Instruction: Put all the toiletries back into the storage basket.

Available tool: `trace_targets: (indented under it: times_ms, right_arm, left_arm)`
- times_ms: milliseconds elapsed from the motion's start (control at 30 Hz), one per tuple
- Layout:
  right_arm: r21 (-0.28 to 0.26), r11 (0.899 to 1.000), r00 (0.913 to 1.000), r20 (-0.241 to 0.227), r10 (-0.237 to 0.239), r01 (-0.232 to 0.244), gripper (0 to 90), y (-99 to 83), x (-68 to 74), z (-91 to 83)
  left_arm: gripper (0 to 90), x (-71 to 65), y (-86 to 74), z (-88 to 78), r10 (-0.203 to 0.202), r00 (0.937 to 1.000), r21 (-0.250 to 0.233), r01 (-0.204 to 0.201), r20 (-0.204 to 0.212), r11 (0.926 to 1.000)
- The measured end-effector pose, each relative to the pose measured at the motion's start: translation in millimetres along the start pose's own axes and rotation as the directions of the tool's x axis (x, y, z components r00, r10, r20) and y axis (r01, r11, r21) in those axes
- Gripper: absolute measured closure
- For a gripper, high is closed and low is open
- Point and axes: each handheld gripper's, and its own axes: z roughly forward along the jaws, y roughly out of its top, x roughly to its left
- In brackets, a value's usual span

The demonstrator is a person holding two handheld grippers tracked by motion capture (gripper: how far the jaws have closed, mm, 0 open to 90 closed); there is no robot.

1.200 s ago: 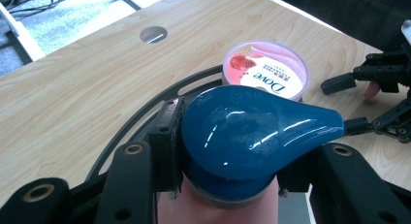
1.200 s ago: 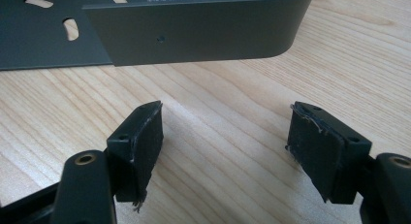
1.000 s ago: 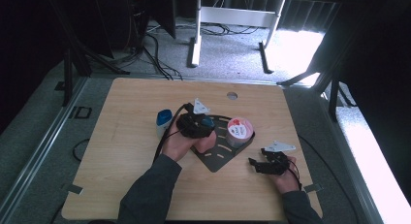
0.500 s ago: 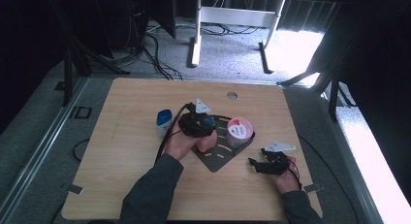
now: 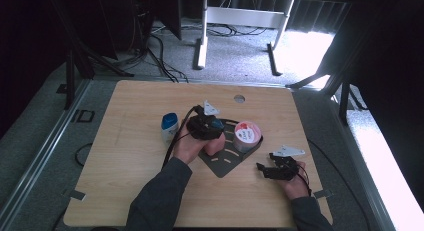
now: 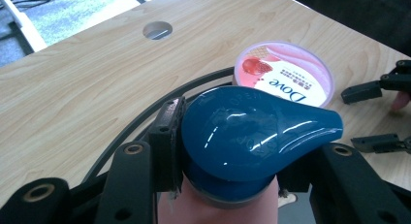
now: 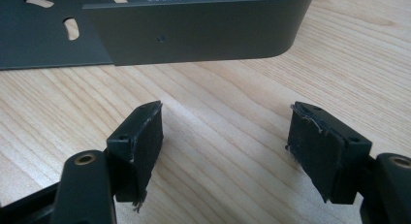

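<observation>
Left gripper (image 6: pixel 228 180) clamps the blue-capped bottle (image 6: pixel 252 132), its body seemingly pink, mostly hidden; right gripper (image 7: pixel 225 146) gapes.

A light wooden table (image 5: pixel 125 141) carries a dark metal rack (image 5: pixel 225 163) near its middle, with a blue-capped white bottle (image 5: pixel 169 127) just left of the rack.

A light wooden table (image 5: pixel 125 156) with a round hole (image 5: pixel 239 98) near its far edge stands on grey carpet (image 5: pixel 30 151). Beyond it stand white frame legs (image 5: pixel 202 41) and trailing cables (image 5: pixel 155 51). Bright light, perhaps daylight, falls at the right (image 5: pixel 305 51); the surroundings are dark.
</observation>
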Motion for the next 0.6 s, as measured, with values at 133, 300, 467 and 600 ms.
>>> trace_targets:
  times_ms: [133, 300, 467, 600]
  right_arm:
    - [0.0, 1.0, 1.0, 0.0, 0.0, 0.0, 28.1, 0.0, 0.0, -0.1]
    - [0.0, 1.0, 1.0, 0.0, -0.001, 0.001, 28.1, 0.0, 0.0, 0.0]
    - [0.0, 1.0, 1.0, 0.0, -0.001, 0.001, 28.1, 0.0, 0.0, 0.0]
    - [0.0, 1.0, 1.0, 0.0, -0.001, 0.001, 28.1, 0.0, -0.1, 0.0]
  left_arm:
    - [52.8, 0.6, 0.1, 3.8, -0.003, 0.9999, 0.0, 0.003, -0.012, 1.0]
    - [52.8, 0.0, -0.1, 7.9, -0.006, 0.9999, 0.004, 0.007, -0.016, 1.0]
    - [52.7, -0.7, 0.6, 12.1, -0.01, 0.9999, 0.004, 0.011, -0.013, 0.9999]
    - [52.8, -2.7, 1.9, 15.8, -0.01, 0.9996, 0.0, 0.01, -0.025, 1.0]
